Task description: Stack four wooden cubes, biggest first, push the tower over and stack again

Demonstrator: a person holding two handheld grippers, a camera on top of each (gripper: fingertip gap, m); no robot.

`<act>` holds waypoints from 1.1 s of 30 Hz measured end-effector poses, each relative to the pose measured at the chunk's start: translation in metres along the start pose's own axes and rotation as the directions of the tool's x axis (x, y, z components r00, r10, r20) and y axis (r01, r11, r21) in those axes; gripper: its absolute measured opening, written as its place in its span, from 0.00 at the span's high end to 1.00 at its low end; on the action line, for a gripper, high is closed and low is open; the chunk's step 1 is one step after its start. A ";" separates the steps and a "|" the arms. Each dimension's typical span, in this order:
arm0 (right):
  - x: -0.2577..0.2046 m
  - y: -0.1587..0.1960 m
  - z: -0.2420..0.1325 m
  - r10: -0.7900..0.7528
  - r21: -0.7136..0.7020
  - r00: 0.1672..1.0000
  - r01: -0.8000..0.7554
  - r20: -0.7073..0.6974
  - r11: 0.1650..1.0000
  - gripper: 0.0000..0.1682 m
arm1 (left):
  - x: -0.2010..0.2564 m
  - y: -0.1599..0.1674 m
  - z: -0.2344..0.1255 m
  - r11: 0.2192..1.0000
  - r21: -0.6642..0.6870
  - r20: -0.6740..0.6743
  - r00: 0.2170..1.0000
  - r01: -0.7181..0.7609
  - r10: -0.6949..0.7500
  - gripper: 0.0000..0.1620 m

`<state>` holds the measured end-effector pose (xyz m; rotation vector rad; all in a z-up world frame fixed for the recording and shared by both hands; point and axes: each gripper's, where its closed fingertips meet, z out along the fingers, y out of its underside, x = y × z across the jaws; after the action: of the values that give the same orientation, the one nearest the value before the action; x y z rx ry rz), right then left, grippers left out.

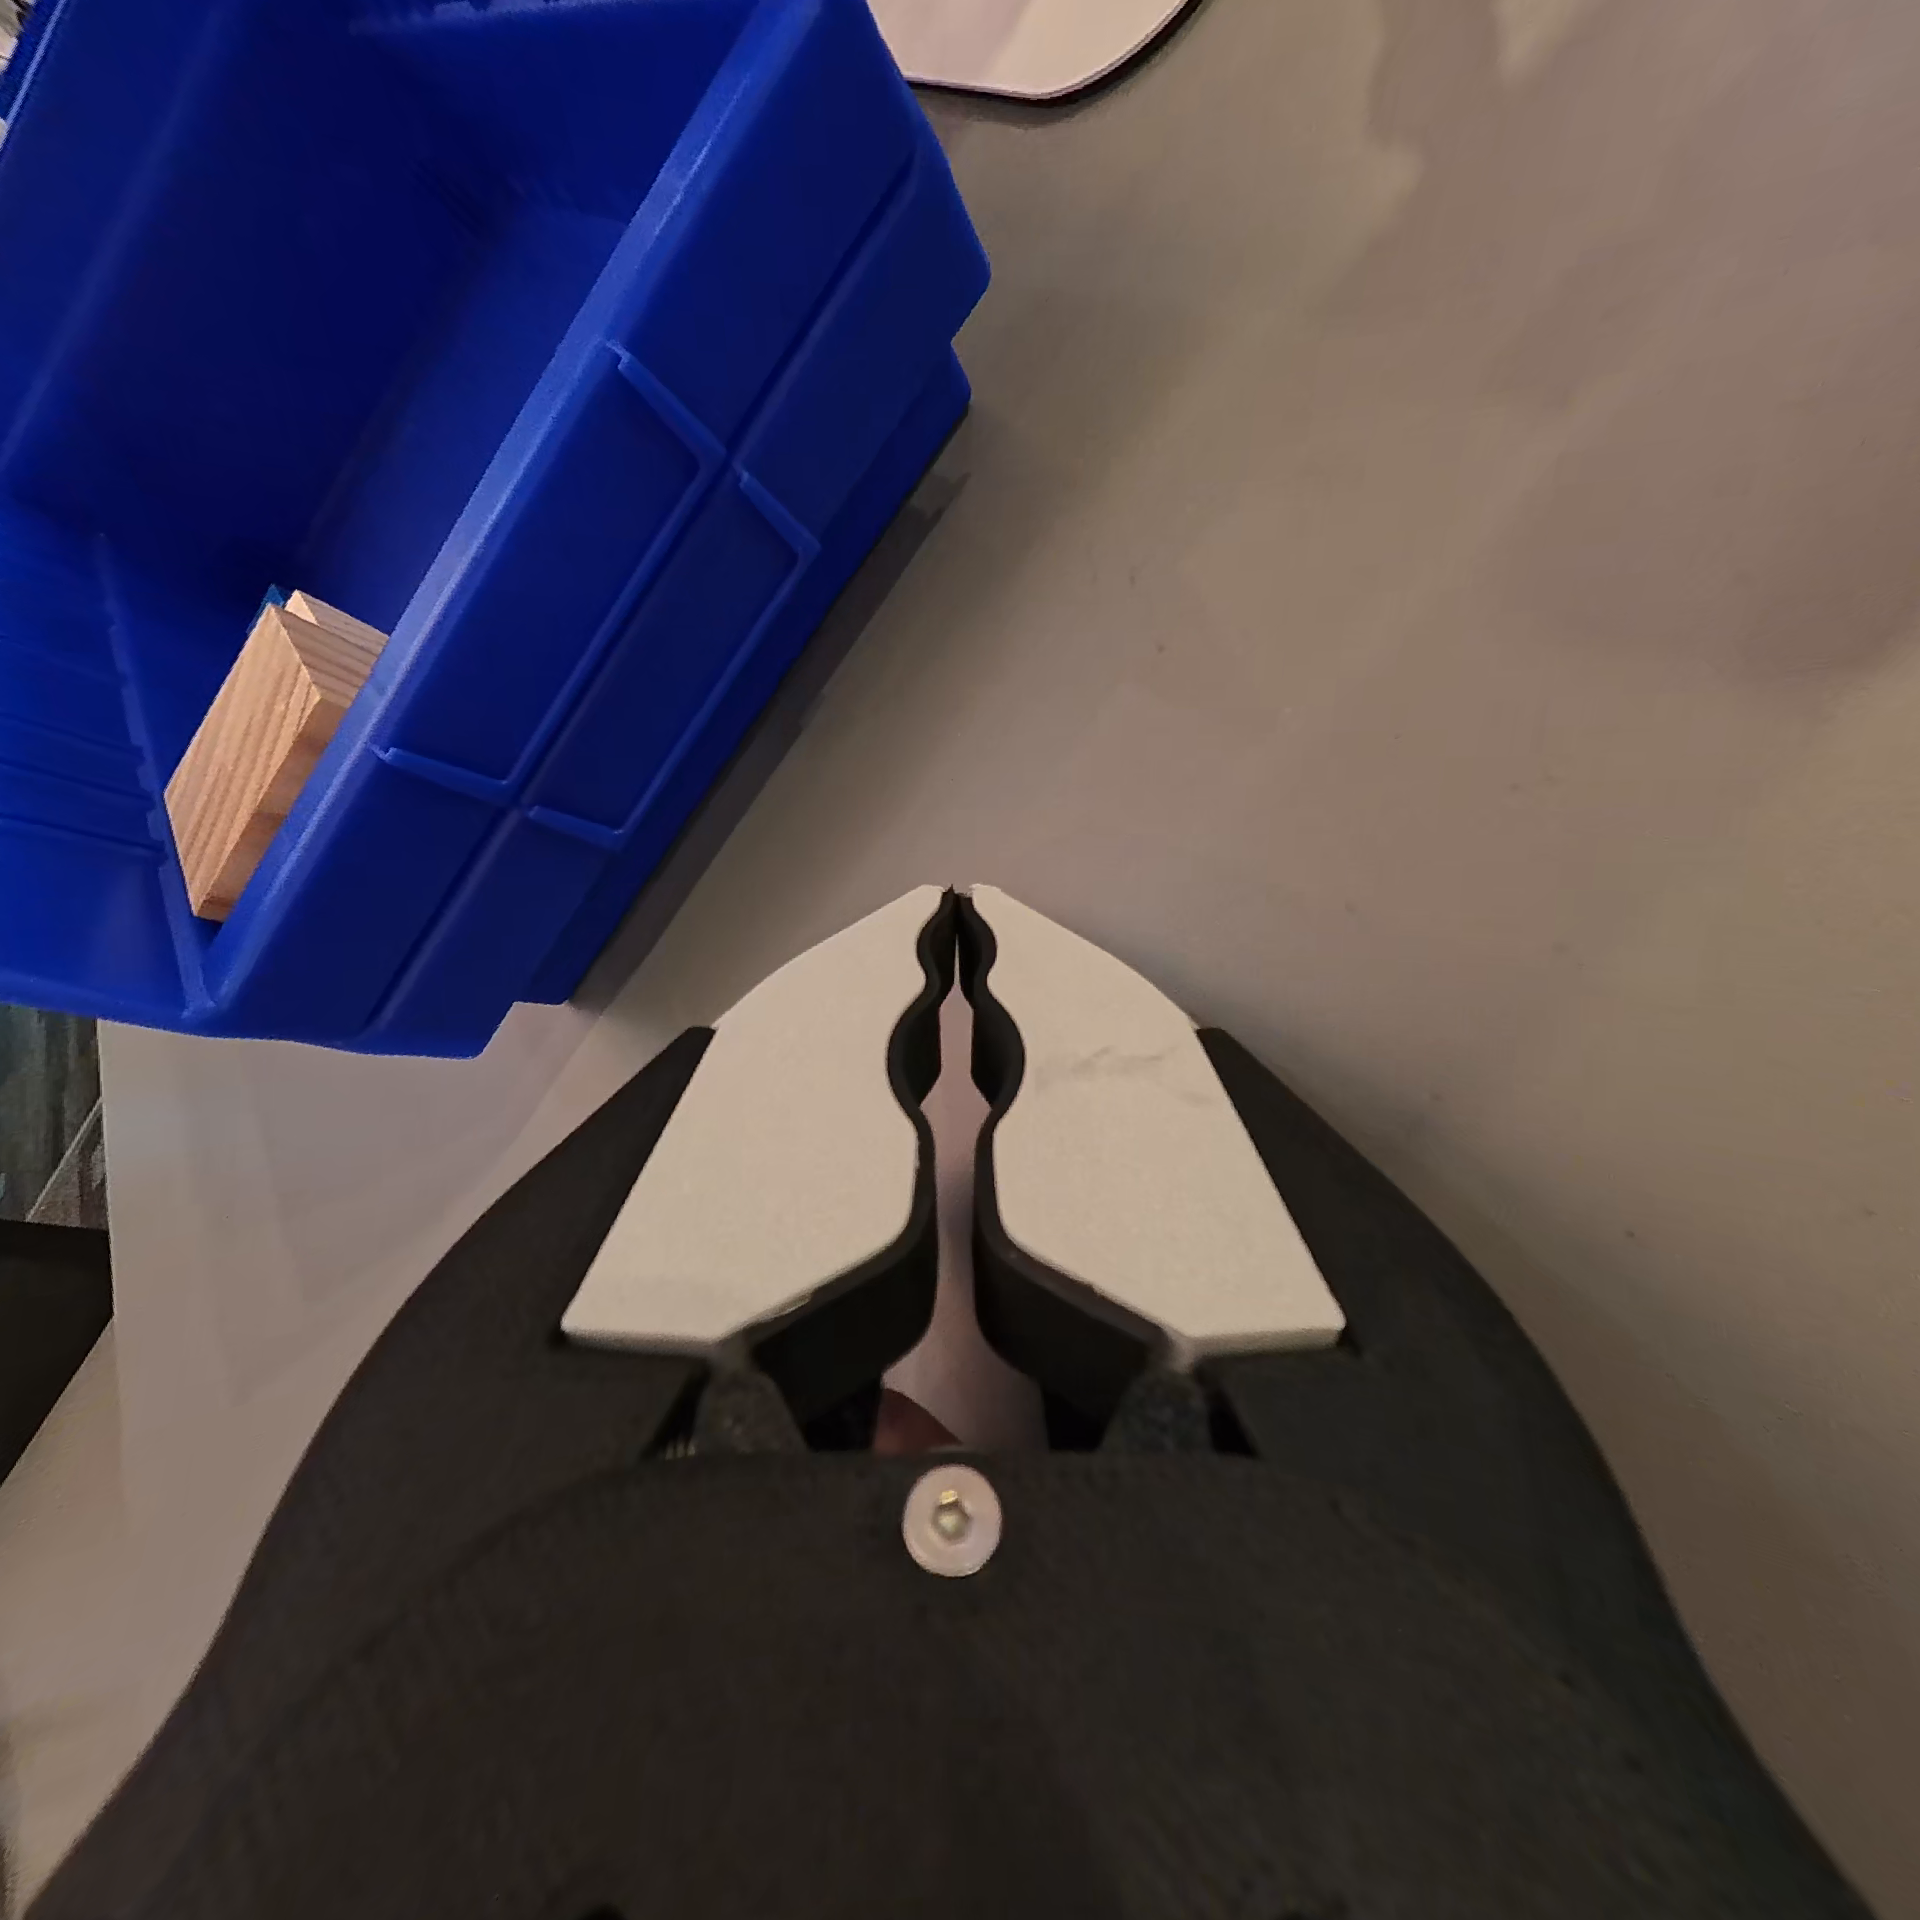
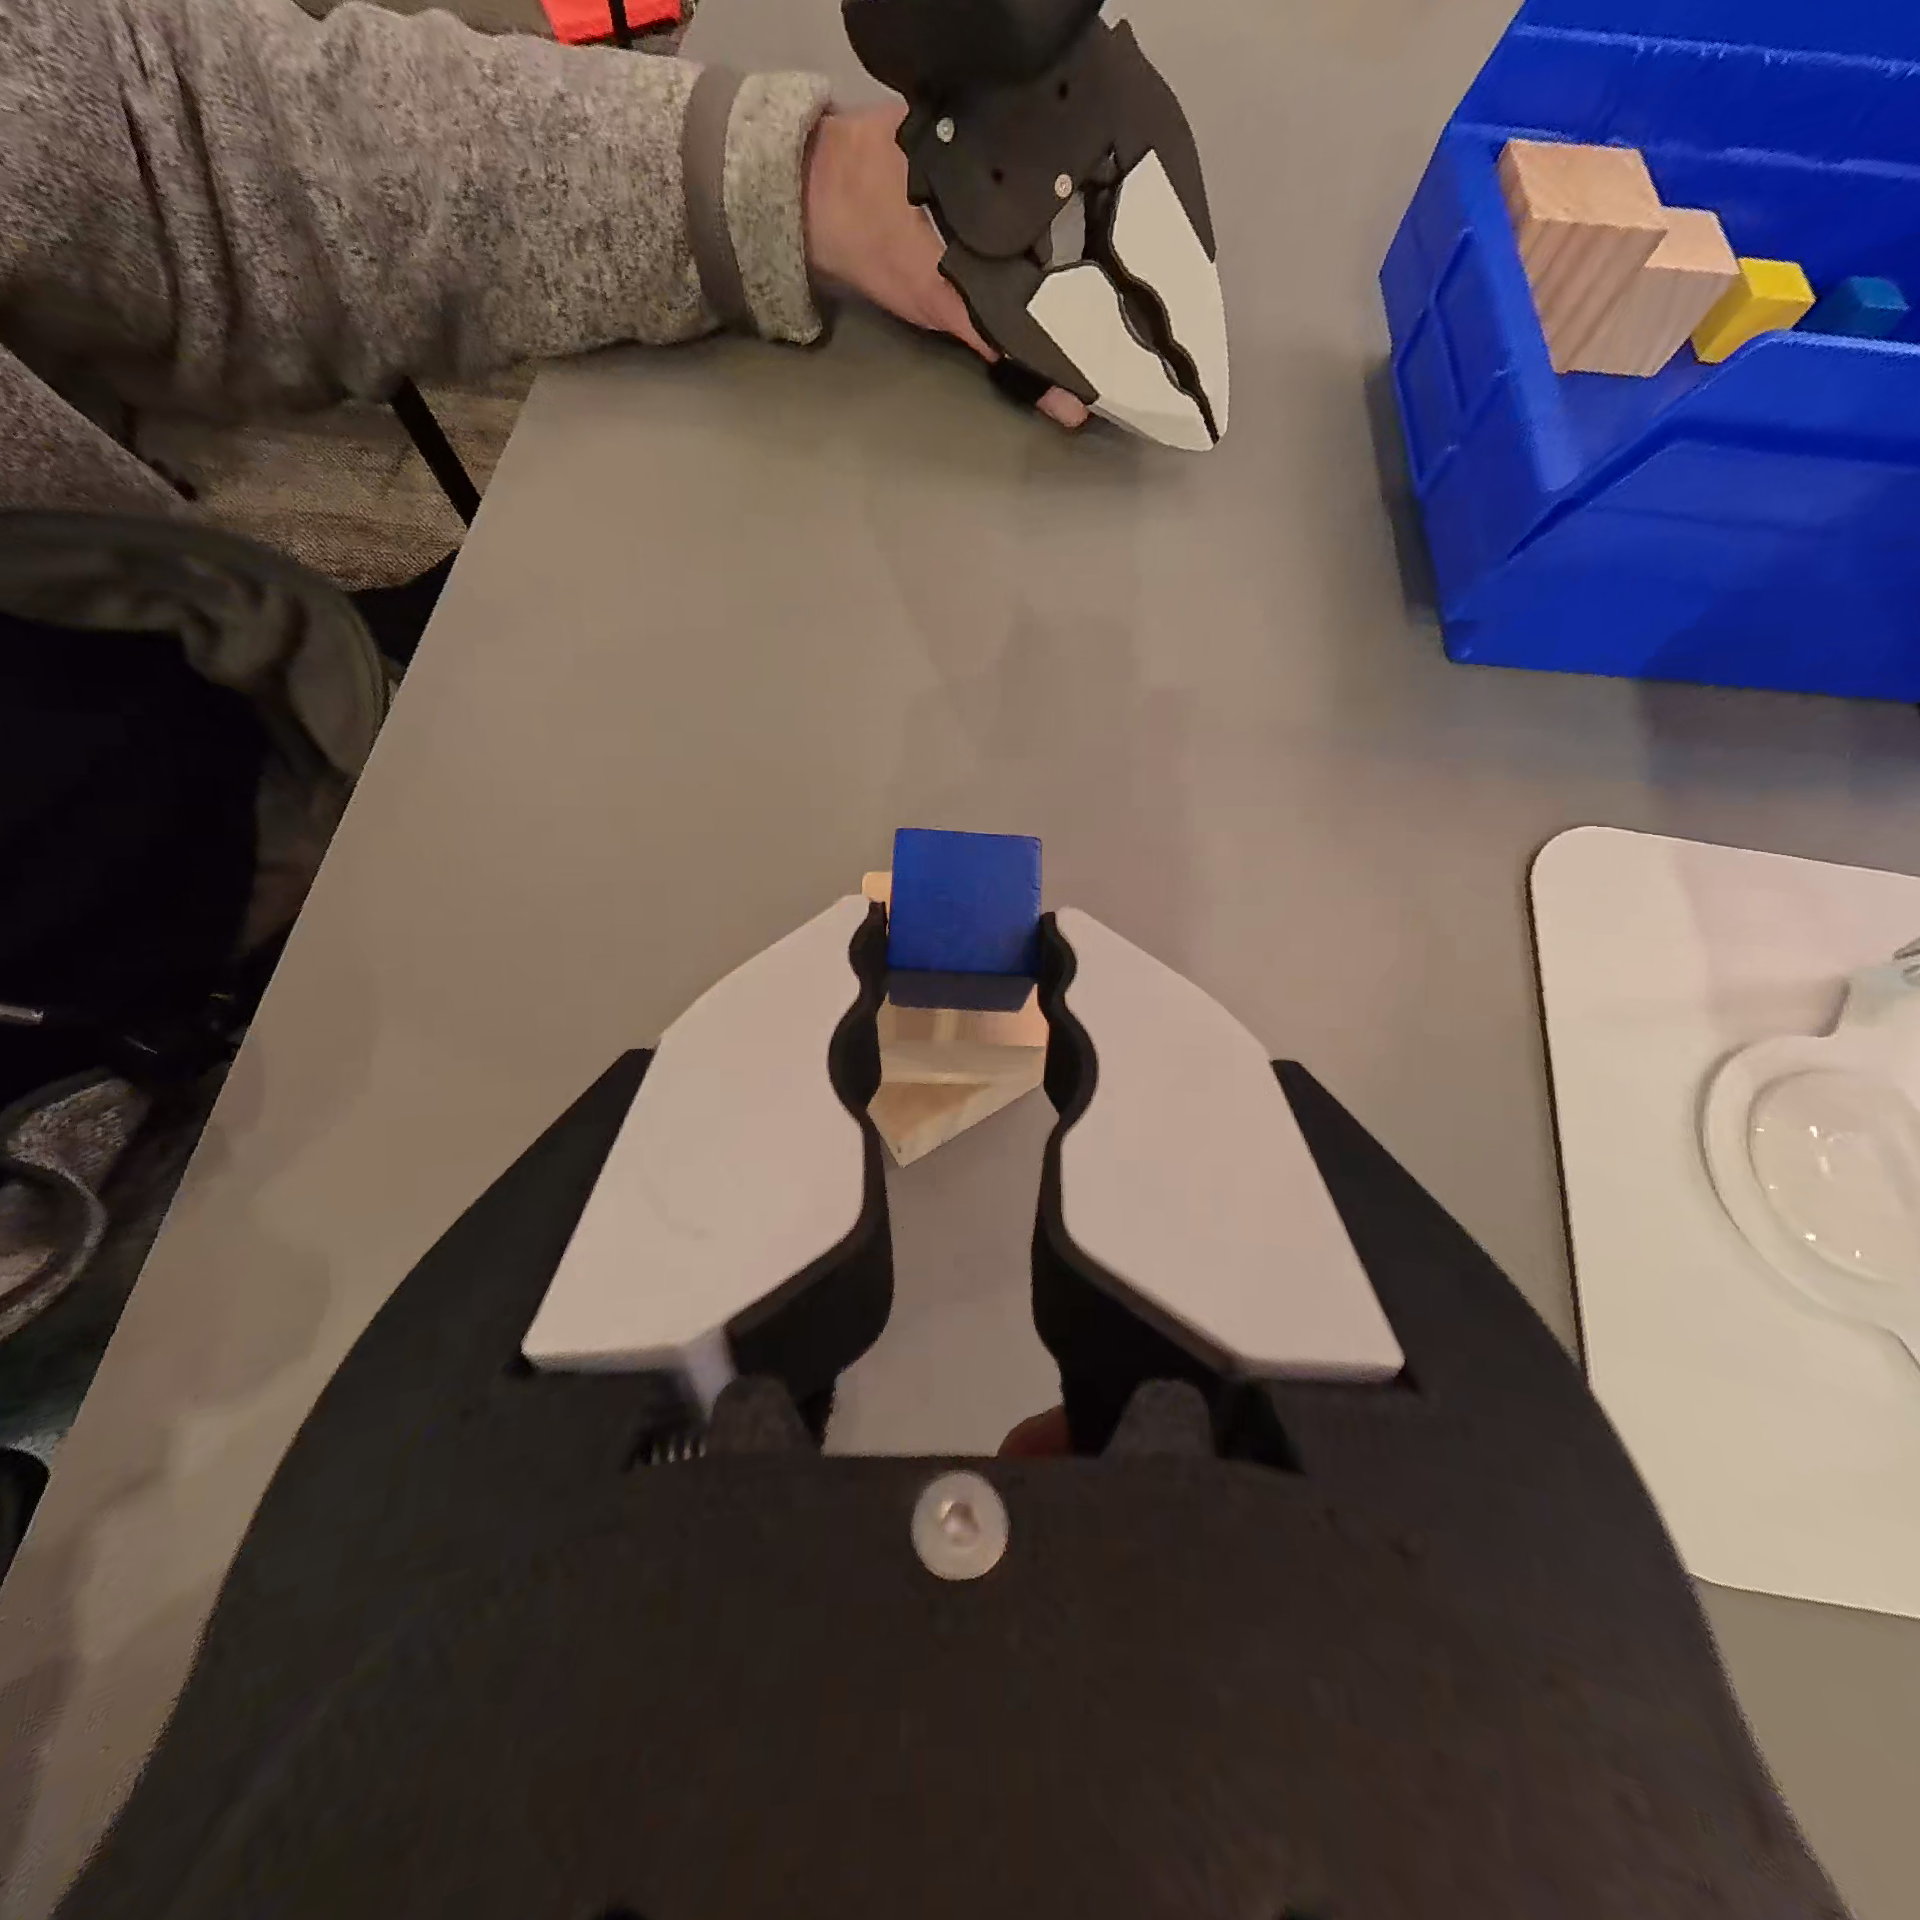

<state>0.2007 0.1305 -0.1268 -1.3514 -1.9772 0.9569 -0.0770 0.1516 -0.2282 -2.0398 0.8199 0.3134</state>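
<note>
Sitting on the grey table, the blue bin at the far right holds two plain wood blocks, a yellow block and a small blue block. White mat lies at right with a clear plastic piece on it. Left gripper rests tip-down near the bin, jaws closed on nothing. Right gripper is partly open, clamping the blue cube directly over a plain wooden cube stack; contact with the stack unclear.
</note>
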 end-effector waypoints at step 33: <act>0.045 0.068 -0.033 0.213 0.052 0.977 -0.212 -0.030 0.976 0.75 | 0.175 -0.171 0.044 0.924 0.350 -0.689 0.628 -0.151 0.363 0.81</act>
<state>0.2481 0.1973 -0.1599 -1.5648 -1.7973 1.0624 0.1696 0.1780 -0.2307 -1.7613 1.5821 -0.5200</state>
